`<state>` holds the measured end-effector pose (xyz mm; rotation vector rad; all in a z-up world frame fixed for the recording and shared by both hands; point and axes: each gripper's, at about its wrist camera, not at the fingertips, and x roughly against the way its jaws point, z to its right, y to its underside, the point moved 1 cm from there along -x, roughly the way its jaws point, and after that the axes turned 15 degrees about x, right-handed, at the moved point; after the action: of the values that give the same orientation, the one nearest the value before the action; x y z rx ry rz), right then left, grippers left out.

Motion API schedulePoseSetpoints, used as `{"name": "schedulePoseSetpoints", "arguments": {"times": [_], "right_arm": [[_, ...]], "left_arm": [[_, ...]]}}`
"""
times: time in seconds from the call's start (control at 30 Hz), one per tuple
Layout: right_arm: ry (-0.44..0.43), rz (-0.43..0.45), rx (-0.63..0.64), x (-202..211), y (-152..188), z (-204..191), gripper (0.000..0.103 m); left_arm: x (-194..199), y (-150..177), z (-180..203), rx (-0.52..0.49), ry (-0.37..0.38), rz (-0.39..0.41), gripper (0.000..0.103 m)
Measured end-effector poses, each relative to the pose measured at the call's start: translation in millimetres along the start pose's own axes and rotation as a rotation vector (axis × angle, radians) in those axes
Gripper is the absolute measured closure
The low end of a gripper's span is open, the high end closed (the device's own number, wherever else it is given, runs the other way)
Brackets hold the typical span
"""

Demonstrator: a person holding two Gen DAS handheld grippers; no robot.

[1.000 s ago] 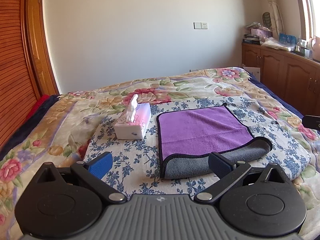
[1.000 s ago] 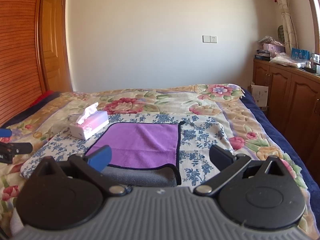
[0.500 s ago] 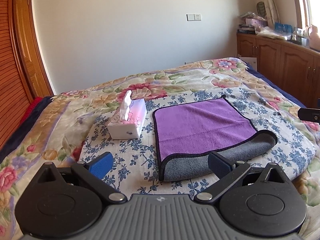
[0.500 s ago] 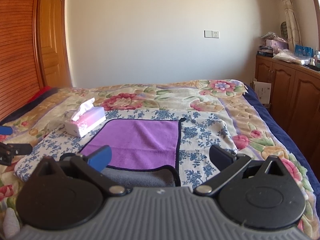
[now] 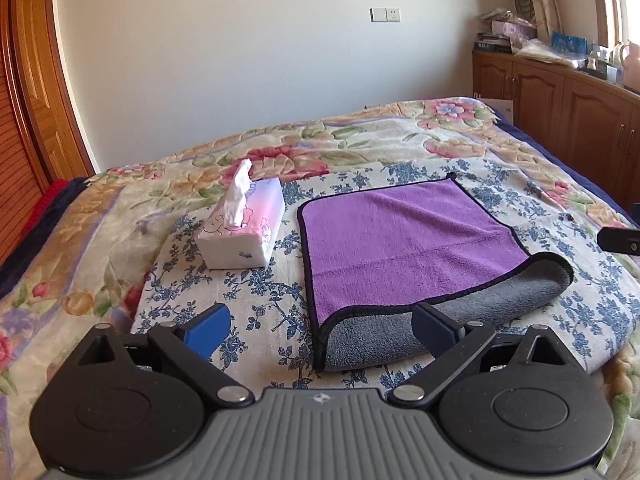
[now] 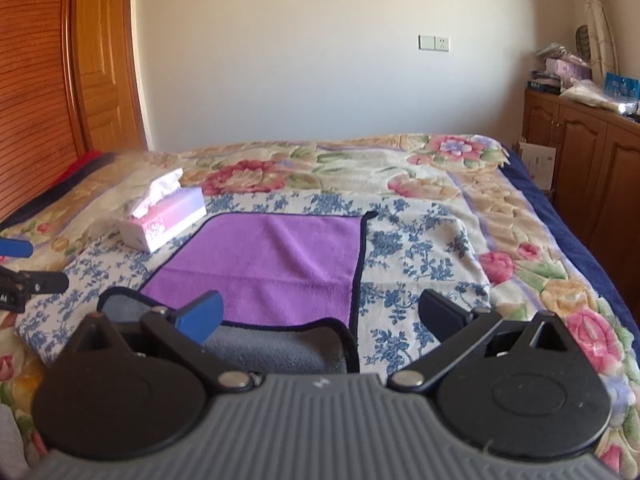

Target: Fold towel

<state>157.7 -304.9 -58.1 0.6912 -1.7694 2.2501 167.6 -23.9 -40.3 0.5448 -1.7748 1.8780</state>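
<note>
A purple towel (image 5: pixel 404 240) with a dark hem and a grey underside lies folded once on a blue-flowered cloth on the bed; the grey fold (image 5: pixel 452 320) bulges along its near edge. It also shows in the right wrist view (image 6: pixel 272 264). My left gripper (image 5: pixel 320 324) is open and empty, above the towel's near left corner. My right gripper (image 6: pixel 320 312) is open and empty, above the near right corner. The left gripper's tip shows at the left edge of the right wrist view (image 6: pixel 24 280); the right gripper's tip shows at the right edge of the left wrist view (image 5: pixel 620 240).
A pink and white tissue box (image 5: pixel 244 232) stands just left of the towel. The flowered bedspread (image 5: pixel 360 140) covers the bed. Wooden cabinets (image 5: pixel 560 96) with clutter on top run along the right wall. A wooden door and louvred wardrobe (image 6: pixel 52 80) stand at the left.
Both grippers have moved forward and lower toward the towel's near edge. The towel looks larger in both views. Both grippers stay open.
</note>
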Motion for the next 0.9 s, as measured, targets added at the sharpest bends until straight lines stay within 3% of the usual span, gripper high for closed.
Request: {"name": "schedulePoseSetpoints", "arguments": {"times": [0.47,0.73,0.8,0.9], "right_arm": [[-0.057,-0.059,0.018,-26.0,3.3,3.5,0.0],[-0.08,-0.093,0.02,-42.0,7.3,6.8,0.001],[-0.089,-0.103,0.024,-45.8,8.4,6.8,0.01],[-0.097,-0.121,0.026,-52.1,10.4,7.7,0.011]], "left_arm": [[-35.5,1.6,-2.8,0.009,0.004,-0.06,0.01],[-54.0,4.7,-5.9,0.019,0.013,-0.105,0.019],[-58.4,5.8,-7.1,0.02,0.01,-0.119,0.022],[-64.6,6.5,-9.4,0.036,0.018,-0.137,0.026]]}}
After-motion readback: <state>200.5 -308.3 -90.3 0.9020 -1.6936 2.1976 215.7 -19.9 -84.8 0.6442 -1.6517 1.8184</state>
